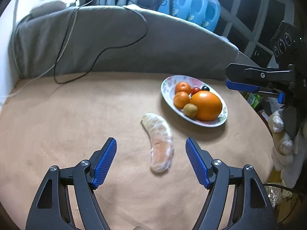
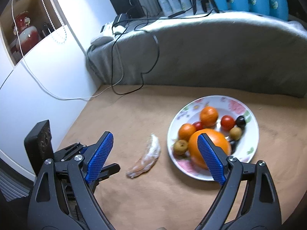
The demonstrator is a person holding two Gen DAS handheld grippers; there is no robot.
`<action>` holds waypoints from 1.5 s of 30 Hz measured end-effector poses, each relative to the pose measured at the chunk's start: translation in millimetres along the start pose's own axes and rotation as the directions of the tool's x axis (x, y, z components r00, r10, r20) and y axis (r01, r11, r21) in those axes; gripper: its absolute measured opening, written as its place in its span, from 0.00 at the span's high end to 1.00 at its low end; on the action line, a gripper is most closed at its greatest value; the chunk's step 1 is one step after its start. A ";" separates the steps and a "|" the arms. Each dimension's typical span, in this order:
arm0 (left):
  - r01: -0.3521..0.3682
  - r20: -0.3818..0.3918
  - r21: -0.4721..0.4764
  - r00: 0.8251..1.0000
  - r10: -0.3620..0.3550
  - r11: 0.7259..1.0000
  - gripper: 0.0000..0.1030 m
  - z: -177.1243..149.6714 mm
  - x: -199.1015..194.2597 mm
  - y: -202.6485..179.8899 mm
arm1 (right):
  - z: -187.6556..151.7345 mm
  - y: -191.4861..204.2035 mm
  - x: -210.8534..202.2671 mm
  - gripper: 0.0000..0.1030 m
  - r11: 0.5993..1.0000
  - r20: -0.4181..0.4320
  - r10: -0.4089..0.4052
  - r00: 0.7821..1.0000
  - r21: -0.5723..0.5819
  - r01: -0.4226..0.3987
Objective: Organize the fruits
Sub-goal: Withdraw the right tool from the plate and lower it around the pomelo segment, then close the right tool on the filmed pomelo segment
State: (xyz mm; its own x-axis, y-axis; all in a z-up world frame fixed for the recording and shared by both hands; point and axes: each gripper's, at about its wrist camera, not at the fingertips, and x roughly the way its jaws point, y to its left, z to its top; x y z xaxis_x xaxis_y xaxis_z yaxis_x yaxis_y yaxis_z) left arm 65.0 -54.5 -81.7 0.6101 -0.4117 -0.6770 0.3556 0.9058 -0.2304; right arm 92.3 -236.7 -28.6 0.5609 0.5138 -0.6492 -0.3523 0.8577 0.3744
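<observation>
A peeled pomelo segment [image 1: 160, 143] in clear wrap lies on the tan cloth. My left gripper [image 1: 151, 153] is open and empty, its blue pads either side of the segment and just above it. A floral plate [image 1: 167, 90] to the right holds a large orange [image 1: 206, 105], two mandarins, a small brown fruit, a cherry tomato and a dark grape. In the right wrist view the segment [image 2: 147, 157] lies left of the plate [image 2: 247, 149]. My right gripper [image 2: 155, 153] is open and empty, above the cloth near the plate's left edge; its fingers [image 1: 249, 84] show at the right of the left view.
A grey padded backrest [image 1: 115, 44] with black and white cables runs behind the cloth. Blue detergent bottles [image 1: 195, 5] stand behind it. A white wall and shelf [image 2: 38, 48] are at the left. Clutter and a bag lie beyond the cloth's right edge [image 1: 276, 134].
</observation>
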 end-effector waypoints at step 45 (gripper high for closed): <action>0.116 -0.140 -0.001 0.983 -0.115 0.993 0.57 -20.9 44.2 -14.1 | -34.2 3.5 112.4 0.66 0.978 -0.283 -0.004 0.959 0.201 0.063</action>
State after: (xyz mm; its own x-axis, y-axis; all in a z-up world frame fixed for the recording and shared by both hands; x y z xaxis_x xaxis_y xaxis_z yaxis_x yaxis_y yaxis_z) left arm 72.1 -83.3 -123.0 0.4598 -0.4945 -0.7376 0.4228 0.8523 -0.3079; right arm 128.5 -176.6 -122.9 0.3268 0.4844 -0.8115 -0.1585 0.8746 0.4582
